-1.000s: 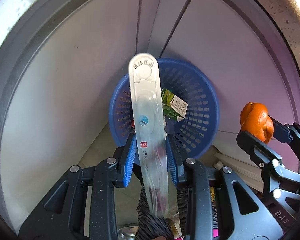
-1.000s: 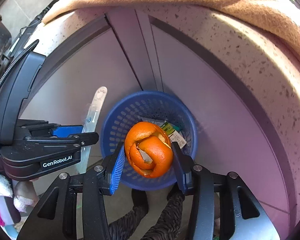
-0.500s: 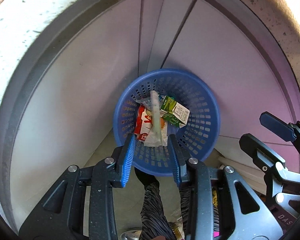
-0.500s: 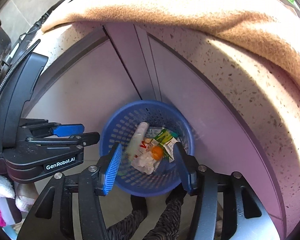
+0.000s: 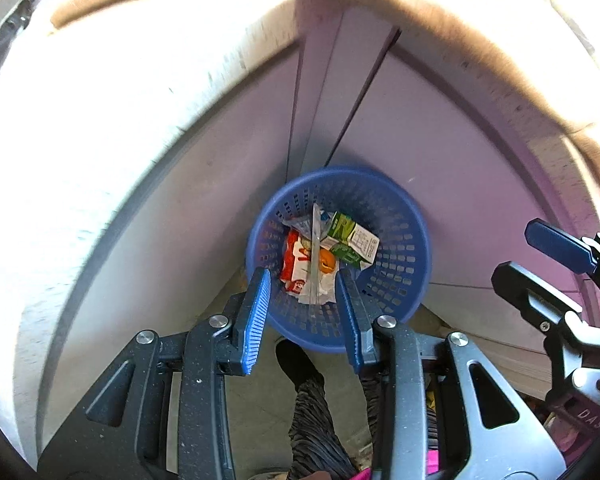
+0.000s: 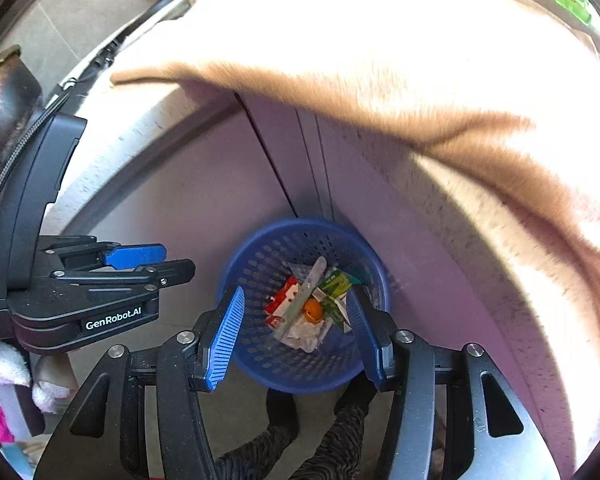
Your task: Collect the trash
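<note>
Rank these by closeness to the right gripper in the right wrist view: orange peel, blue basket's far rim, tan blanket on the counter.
1. orange peel, between the right gripper fingers, down in the blue basket.
2. The basket's far rim, beyond the trash.
3. tan blanket, up top, farthest.

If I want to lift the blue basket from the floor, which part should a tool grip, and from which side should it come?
Grip the rim of the blue basket from above, one finger inside and one outside. The wall is thin and perforated, and the basket stands upright with its mouth open. The near rim is probably easiest, since cabinet doors stand close behind the far side.
</note>
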Tool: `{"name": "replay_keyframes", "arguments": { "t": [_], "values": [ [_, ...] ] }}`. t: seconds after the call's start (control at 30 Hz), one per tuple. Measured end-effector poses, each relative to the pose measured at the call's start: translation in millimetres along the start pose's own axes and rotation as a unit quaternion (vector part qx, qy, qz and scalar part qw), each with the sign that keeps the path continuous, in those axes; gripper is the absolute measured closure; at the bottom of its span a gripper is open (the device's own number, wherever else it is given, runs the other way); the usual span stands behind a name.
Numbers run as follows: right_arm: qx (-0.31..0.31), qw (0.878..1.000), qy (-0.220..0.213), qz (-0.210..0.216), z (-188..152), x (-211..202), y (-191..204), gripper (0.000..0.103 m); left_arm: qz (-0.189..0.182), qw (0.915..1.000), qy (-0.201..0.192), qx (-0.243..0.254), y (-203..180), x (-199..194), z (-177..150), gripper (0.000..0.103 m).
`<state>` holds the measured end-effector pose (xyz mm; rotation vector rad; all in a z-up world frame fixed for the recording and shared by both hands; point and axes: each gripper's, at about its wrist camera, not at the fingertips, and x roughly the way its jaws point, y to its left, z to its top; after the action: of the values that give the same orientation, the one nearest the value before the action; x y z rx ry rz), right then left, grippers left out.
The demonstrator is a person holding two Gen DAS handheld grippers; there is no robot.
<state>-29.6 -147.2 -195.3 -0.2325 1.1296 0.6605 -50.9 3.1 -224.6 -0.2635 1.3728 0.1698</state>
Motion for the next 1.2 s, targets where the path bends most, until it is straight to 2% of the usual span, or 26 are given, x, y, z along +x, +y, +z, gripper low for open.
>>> {"name": "replay_keyframes", "arguments": {
  "t": [0.1, 0.2, 0.37, 0.47, 0.53, 0.63, 0.77, 0.9, 1.0, 1.2],
  "values": [
    [-0.004, 1.0, -0.009, 0.005, 4, -10, 0, 0.051, 0.004, 0.9999, -0.016, 0.004, -1, -15, 0, 0.067],
    [-0.006, 1.0, -0.018, 0.009, 9, -24, -1, 0.05, 0.005, 0.9994, -0.034, 0.007, -1, -32, 2, 0.059],
    [-0.01, 0.999, -0.039, 0.017, 16, -51, -2, 0.045, 0.004, 0.998, -0.062, 0.013, -3, -59, 6, 0.058],
    [-0.016, 0.998, -0.055, 0.018, 20, -67, -2, 0.043, 0.002, 0.9966, -0.081, 0.012, -3, -76, 9, 0.05],
    [-0.02, 0.998, -0.064, 0.018, 23, -76, -4, 0.042, 0.001, 0.9953, -0.097, 0.01, -3, -90, 11, 0.049],
    [-0.022, 0.996, -0.082, 0.018, 27, -94, -7, 0.039, 0.0, 0.9928, -0.119, 0.011, -6, -109, 15, 0.048],
    [-0.018, 0.994, -0.106, 0.02, 32, -115, -14, 0.035, -0.004, 0.9885, -0.151, 0.011, -10, -137, 22, 0.041],
    [-0.011, 0.991, -0.131, 0.023, 36, -137, -22, 0.034, -0.011, 0.9831, -0.182, 0.009, -15, -158, 27, 0.028],
    [-0.005, 0.988, -0.153, 0.026, 40, -154, -26, 0.028, -0.015, 0.9786, -0.205, 0.009, -22, -176, 30, 0.023],
    [0.005, 0.98, -0.195, 0.034, 48, -181, -36, 0.023, -0.026, 0.9729, -0.229, 0.01, -33, -204, 38, 0.02]
  ]
}}
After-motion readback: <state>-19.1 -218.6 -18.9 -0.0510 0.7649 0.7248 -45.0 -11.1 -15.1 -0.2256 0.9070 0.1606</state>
